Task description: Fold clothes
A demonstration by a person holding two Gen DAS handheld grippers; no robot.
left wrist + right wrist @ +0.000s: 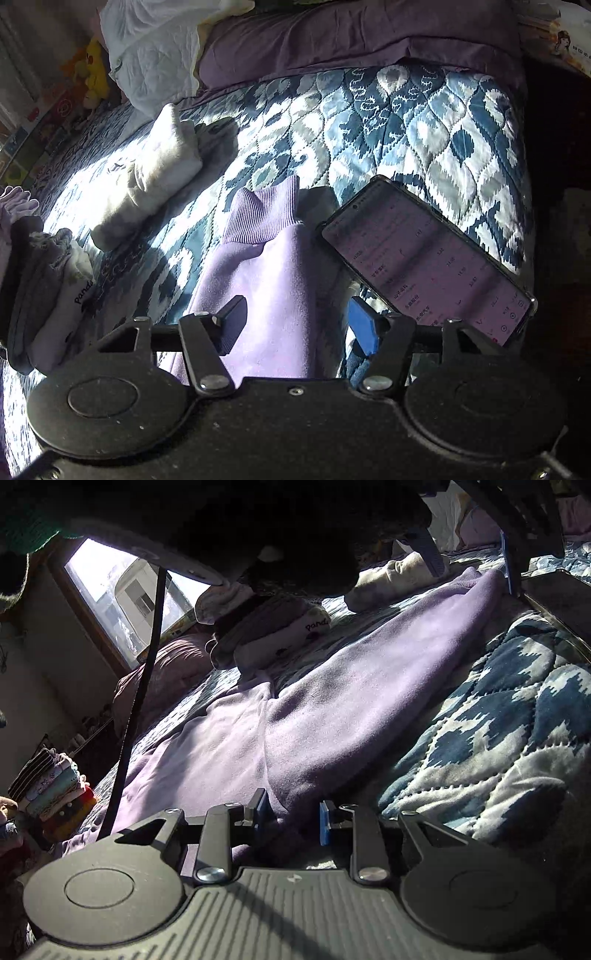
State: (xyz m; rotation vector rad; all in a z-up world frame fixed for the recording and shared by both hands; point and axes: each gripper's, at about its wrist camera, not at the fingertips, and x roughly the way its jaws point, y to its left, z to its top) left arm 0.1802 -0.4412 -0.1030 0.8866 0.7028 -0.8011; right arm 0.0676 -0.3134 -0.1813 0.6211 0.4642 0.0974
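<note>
A: Where is the lilac sweatshirt point(332, 701)?
B: It lies flat on the quilted bed point(406, 129). Its sleeve passes between the left gripper point(295, 321) fingers, which stand wide apart, the ribbed cuff point(262, 214) ahead of them.
A: And the right gripper point(291, 821)?
B: Its fingers stand narrower, open around a fold of the sweatshirt. A phone point(428, 258) lies just right of the left fingers.

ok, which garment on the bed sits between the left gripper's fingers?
The purple sweatshirt, its ribbed cuff pointing away. The rolled white garment and the folded panda-print piece lie off to its left.
</note>
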